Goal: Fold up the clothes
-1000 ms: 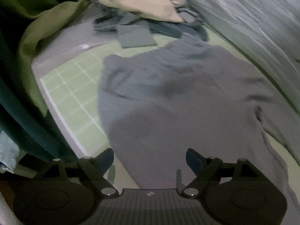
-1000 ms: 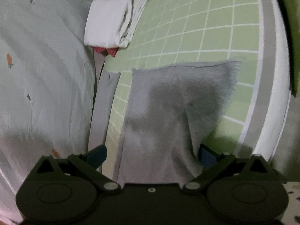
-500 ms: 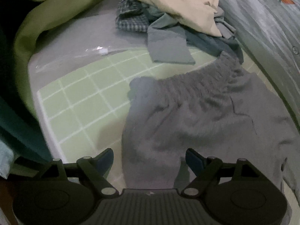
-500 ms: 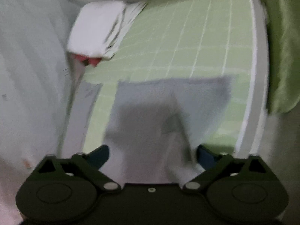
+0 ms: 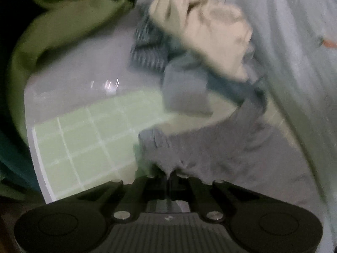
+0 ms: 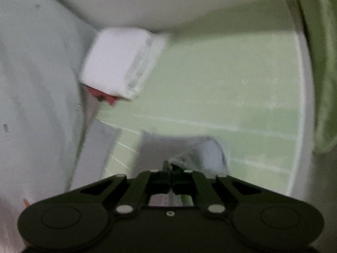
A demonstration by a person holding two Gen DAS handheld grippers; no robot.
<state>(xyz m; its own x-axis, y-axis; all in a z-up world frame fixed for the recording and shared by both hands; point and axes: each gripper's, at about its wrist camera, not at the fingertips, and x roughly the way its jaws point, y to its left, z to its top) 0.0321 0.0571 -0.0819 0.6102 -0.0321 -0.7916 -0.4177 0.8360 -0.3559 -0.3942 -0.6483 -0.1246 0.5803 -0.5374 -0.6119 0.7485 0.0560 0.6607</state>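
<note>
Both jaws have just been closing: left gripper (image 5: 168, 176) pinches the shorts (image 5: 221, 154) waistband, right gripper (image 6: 169, 168) the hem at 12 o'clock on the mat (image 6: 231, 88), so folding can begin.

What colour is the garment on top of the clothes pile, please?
Cream-beige garment, clearest in the left wrist view.

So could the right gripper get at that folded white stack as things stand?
Probably not yet. The right gripper is shut on the grey shorts, so it would have to let go first. The green mat between it and the white stack lies bare.
</note>
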